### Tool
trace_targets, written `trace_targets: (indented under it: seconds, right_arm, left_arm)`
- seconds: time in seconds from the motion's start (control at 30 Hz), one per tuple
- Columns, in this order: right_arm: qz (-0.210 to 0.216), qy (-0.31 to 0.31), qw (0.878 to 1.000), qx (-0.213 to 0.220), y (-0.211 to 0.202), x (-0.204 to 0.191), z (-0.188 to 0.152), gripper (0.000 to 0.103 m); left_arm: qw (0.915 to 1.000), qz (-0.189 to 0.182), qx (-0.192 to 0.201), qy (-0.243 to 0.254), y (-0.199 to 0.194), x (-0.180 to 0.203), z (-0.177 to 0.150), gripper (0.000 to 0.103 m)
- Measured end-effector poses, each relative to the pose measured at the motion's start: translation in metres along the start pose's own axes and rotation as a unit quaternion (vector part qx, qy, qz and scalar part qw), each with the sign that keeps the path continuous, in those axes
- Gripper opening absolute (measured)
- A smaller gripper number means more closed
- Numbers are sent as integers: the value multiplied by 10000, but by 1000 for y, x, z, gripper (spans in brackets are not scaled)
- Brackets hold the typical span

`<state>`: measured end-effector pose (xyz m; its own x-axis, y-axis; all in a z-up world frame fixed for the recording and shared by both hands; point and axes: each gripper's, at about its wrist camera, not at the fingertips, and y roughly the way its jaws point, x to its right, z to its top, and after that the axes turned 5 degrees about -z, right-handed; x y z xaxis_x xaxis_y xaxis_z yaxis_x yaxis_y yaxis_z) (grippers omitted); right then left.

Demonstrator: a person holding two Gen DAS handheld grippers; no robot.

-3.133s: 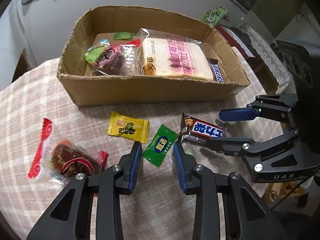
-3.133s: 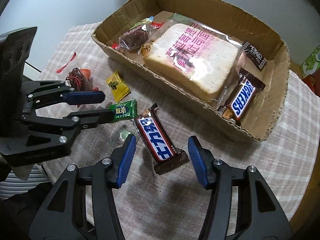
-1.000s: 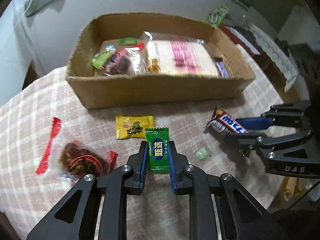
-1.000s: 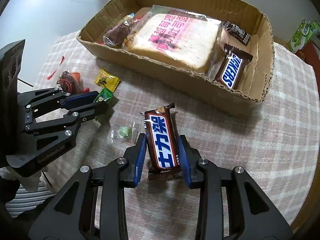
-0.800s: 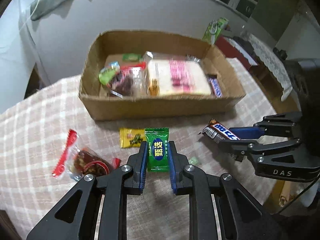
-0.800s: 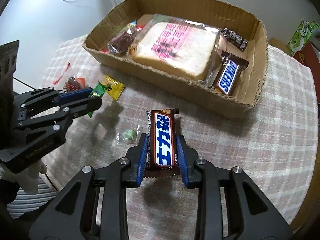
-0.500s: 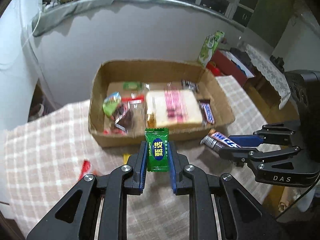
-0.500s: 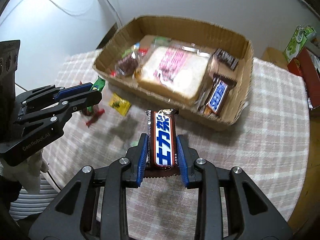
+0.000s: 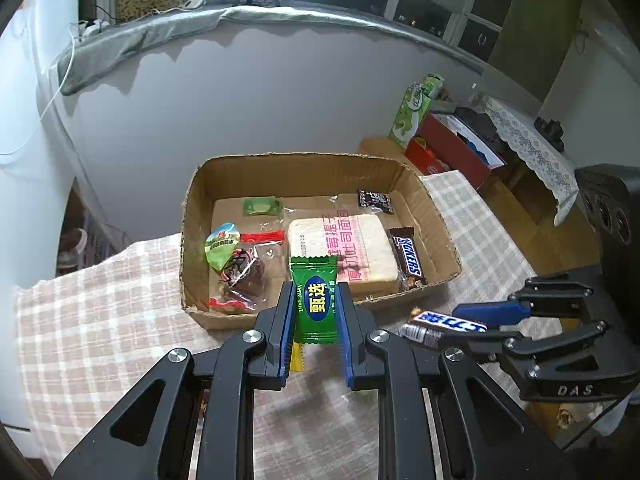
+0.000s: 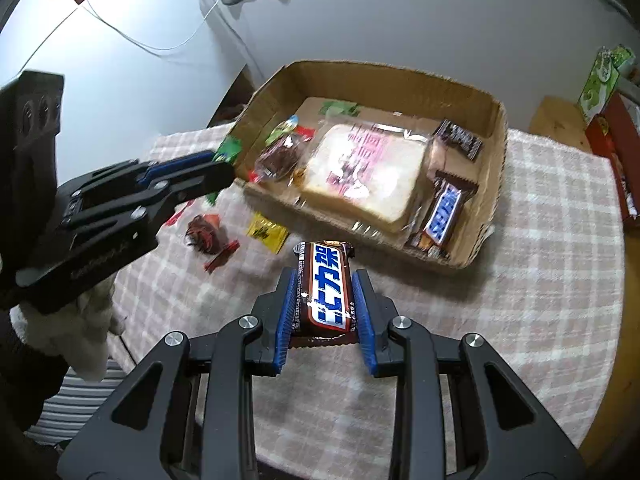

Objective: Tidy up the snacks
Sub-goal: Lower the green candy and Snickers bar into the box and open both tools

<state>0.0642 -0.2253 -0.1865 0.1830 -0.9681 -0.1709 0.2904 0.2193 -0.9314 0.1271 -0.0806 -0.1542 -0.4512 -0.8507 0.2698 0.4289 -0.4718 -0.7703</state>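
A round table (image 10: 560, 280) under a pink checked cloth carries a cardboard box (image 10: 496, 184) near its far edge. The box's biggest item is a wrapped slab of bread (image 10: 360, 172), filling the middle. At the box's right end lie a chocolate bar (image 10: 444, 212) in a brown and blue wrapper and a small dark packet (image 10: 460, 138) near the far right corner. At the left end sit a bag of dark dried fruit (image 9: 240, 276), a green-topped packet (image 9: 222, 244) and a small green sweet (image 9: 262, 206) by the far wall.

On the cloth in front of the box's left end lie a red-wrapped snack (image 10: 206, 232) and a yellow sweet (image 10: 266, 232).

The right tongs (image 10: 324, 304) are clamped on a second chocolate bar (image 10: 326, 284), held above the cloth in front of the box's near wall. The left tongs (image 9: 314, 308) are closed tight on a green sweet (image 9: 316, 300), held upright above the cloth at the box's near wall, left of the other tongs.
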Motion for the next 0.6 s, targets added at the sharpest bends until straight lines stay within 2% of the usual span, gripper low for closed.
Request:
trace_targets:
  seconds: [0.33,0.6]
  right_arm:
    - [92,126,9995,286,-28,6,11,29]
    - [-327,137,9973,649,-35,19,42,29]
  left_arm:
    - [9999,-75,117,-4,-4,1,14,17]
    - [9999,-52,125,-12,5,-1,26,17]
